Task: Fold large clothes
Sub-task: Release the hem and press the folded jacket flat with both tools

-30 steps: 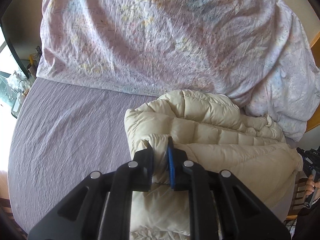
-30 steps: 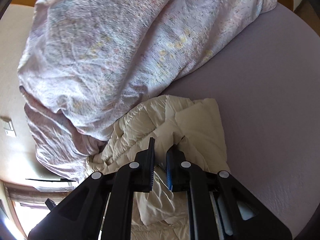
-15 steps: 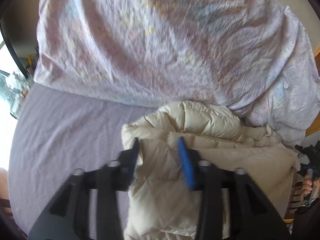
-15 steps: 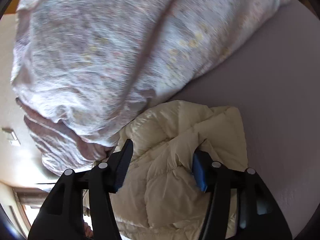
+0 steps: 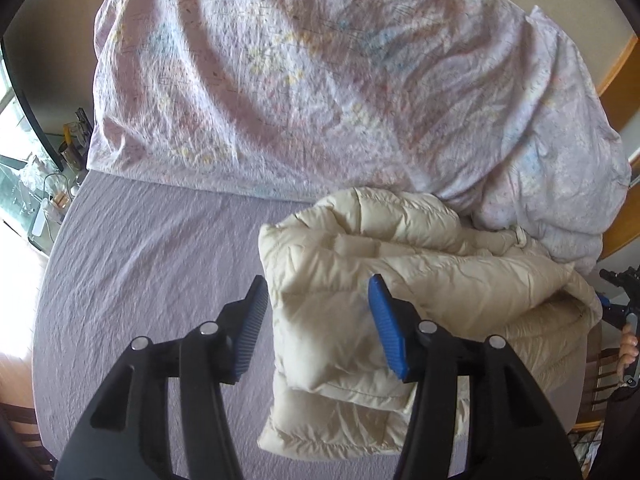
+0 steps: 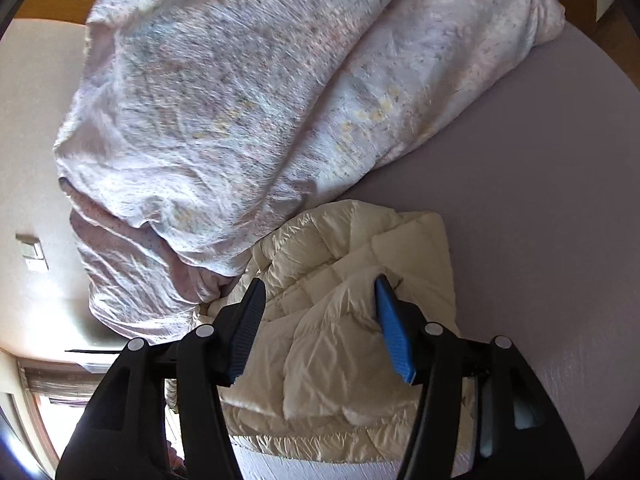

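Note:
A cream quilted puffer jacket (image 5: 400, 248) lies folded in a thick bundle on the lilac bed sheet (image 5: 140, 260). My left gripper (image 5: 317, 284) hovers just above the bundle's left end. Its jaws are opening, the blue pads stand apart from the fabric, and nothing is pinched between them. In the right wrist view the same jacket (image 6: 352, 320) lies below my right gripper (image 6: 320, 282), which is open above the bundle's other end, clear of the cloth. The jacket's near edge is hidden behind the gripper bodies.
A crumpled pale floral duvet (image 5: 320, 80) is heaped right behind the jacket, touching it; it also fills the right wrist view (image 6: 240, 100). Bare sheet (image 6: 540, 200) spreads beside the jacket. Cluttered bedside things (image 5: 52, 184) stand far left. A hand (image 5: 628, 346) shows at the right edge.
Both grippers were shut on folds of the jacket; both have let go, opened wide and lifted a little. The jacket now rests on the bed as a folded bundle.

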Motion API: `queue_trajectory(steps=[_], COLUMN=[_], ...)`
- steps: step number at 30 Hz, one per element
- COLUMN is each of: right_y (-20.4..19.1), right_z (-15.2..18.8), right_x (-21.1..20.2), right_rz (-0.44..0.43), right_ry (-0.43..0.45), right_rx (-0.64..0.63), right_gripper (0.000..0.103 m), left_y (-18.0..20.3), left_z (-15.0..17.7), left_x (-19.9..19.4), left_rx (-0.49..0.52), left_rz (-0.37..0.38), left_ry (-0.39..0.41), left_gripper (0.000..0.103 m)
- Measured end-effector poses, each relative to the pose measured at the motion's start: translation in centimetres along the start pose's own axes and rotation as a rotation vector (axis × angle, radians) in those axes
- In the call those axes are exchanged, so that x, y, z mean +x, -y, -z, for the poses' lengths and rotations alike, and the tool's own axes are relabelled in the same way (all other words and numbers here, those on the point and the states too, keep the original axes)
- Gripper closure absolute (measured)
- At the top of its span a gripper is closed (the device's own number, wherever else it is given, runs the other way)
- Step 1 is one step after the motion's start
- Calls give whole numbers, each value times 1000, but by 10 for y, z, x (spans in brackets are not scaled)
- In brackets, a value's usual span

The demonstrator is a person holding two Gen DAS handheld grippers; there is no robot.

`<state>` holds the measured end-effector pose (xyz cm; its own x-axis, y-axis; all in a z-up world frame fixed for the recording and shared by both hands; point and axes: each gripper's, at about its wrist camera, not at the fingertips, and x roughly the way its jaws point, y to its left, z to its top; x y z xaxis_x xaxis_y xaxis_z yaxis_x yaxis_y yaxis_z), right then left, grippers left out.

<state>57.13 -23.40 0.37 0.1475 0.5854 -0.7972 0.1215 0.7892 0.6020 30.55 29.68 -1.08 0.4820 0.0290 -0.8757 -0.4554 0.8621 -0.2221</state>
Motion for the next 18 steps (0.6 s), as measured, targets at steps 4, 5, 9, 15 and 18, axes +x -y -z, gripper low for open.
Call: queue_trajectory(steps=[4, 5, 9, 15, 18], right_y=[-4, -7, -13, -14, -10], right_z=[11, 14, 35, 69, 82], right_x=[-19, -20, -28, -31, -22], right_rz=[-13, -14, -8, 21, 57], right_ry=[7, 6, -24, -70, -108], right_rx=[-46, -57, -125, -219, -240], right_gripper=[45, 45, 45, 45, 45], left_y=[3, 4, 10, 22, 27], left_z=[9, 11, 23, 46, 54], left_x=[-7, -9, -18, -27, -24], left_rx=[8, 10, 28, 71, 86], left_rz=[18, 23, 33, 45, 42], left_ry=[2, 3, 1, -8, -23], left_gripper=[50, 50, 50, 49, 49])
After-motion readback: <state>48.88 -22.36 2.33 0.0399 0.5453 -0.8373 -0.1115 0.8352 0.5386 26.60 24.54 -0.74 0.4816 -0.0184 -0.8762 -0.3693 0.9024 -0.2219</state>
